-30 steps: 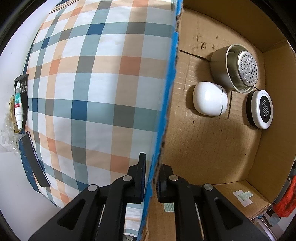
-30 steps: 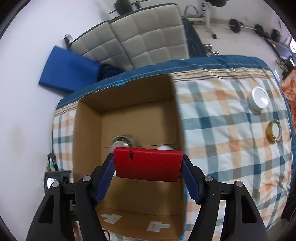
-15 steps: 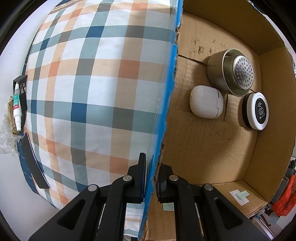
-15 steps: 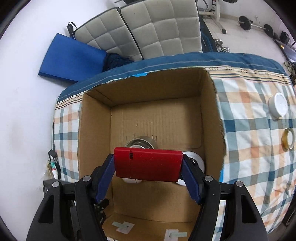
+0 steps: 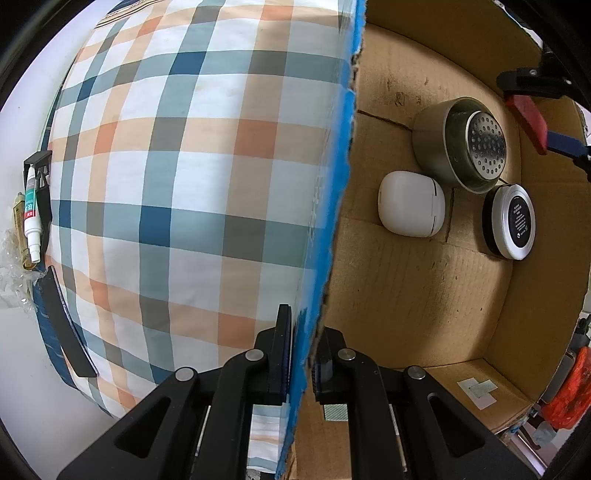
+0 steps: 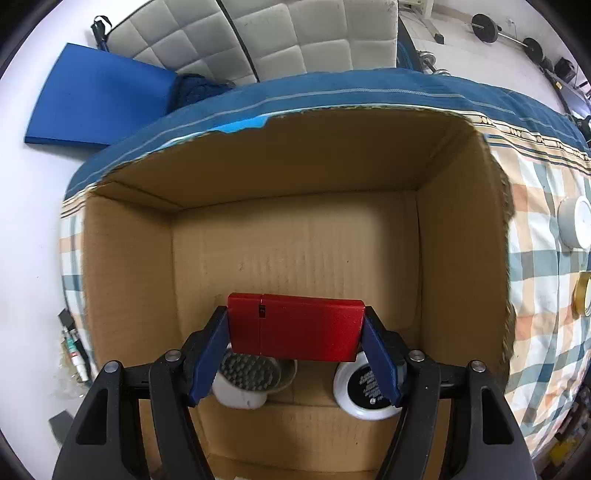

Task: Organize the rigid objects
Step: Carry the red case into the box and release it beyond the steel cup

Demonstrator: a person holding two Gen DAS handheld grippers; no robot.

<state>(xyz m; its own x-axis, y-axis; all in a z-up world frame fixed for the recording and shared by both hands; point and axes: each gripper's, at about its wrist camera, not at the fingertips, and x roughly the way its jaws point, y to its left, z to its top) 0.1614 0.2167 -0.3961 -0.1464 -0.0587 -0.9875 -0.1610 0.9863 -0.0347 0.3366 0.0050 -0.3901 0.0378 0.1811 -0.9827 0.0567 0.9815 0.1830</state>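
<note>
My right gripper [image 6: 295,332] is shut on a flat red box [image 6: 295,326] and holds it inside the open cardboard box [image 6: 295,236], above its floor. The red box [image 5: 528,118] also shows at the top right of the left wrist view. My left gripper [image 5: 301,354] is shut on the box's blue-taped side wall [image 5: 332,206]. On the box floor lie a steel cup with a perforated strainer [image 5: 463,144], a white rounded case [image 5: 410,205] and a round black-and-white tin [image 5: 511,221].
The box sits on a plaid cloth [image 5: 184,166]. A white round lid [image 6: 576,227] and a yellow tape ring [image 6: 583,297] lie on the cloth to the right. Small tubes [image 5: 31,218] lie off the left edge. A blue mat [image 6: 92,107] and a grey cushion [image 6: 295,33] lie beyond.
My right gripper has carried the red box forward and down into the cardboard box, over the cup and tin. My left gripper has kept its hold on the wall.
</note>
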